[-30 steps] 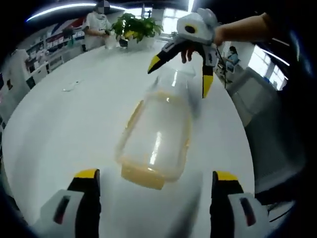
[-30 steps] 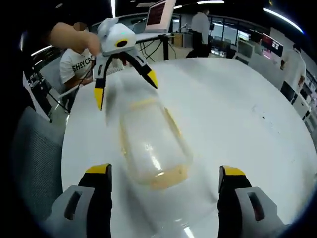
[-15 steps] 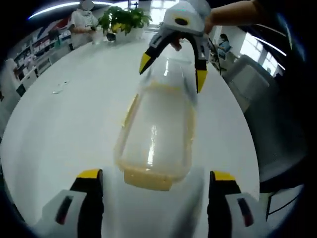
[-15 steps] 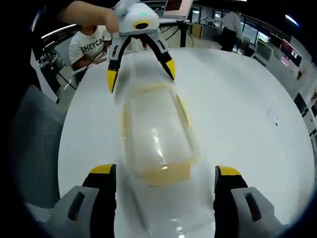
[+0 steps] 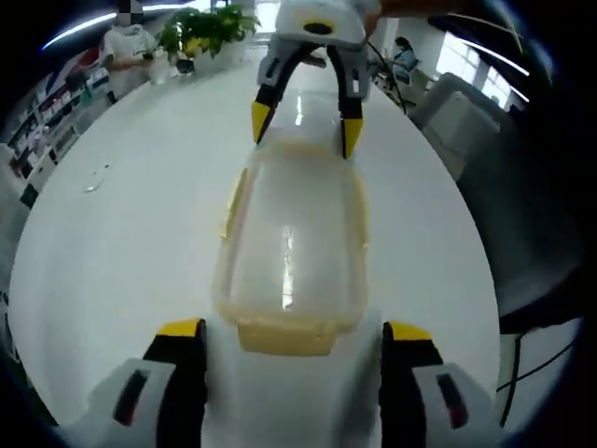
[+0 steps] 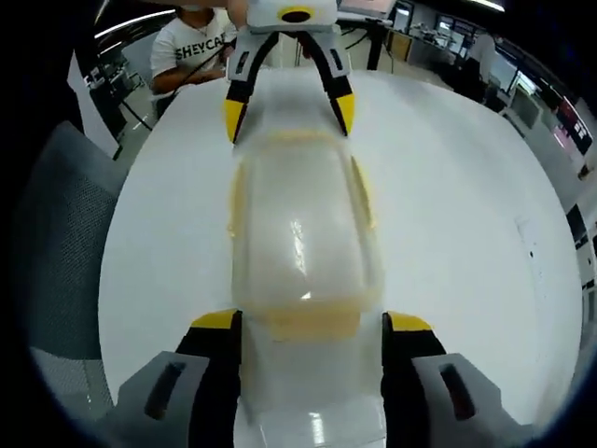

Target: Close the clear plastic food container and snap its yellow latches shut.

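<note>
The clear plastic container [image 5: 291,238] lies lengthwise on the white table [image 5: 121,243] with its lid on. A yellow latch [image 5: 284,338] sits at its near end and another latch [image 5: 231,201] along its side. My left gripper [image 5: 294,331] is open, its jaws flanking that near end. My right gripper [image 5: 305,128] is open over the far end, tips either side of it. In the right gripper view the container [image 6: 303,233] runs away from my right gripper [image 6: 313,323], whose jaws straddle the end latch [image 6: 310,322]. The left gripper [image 6: 288,114] stands open at the opposite end.
A potted plant [image 5: 201,28] and a person [image 5: 126,47] are at the table's far side. A small object [image 5: 96,177] lies on the table at the left. Grey chairs [image 5: 457,107] [image 6: 65,215] stand by the table edge, and a person in a white T-shirt [image 6: 191,47] sits beyond.
Both grippers have come in toward the container's two ends and lined up with it. Their jaws now stand narrower, close beside the end latches.
</note>
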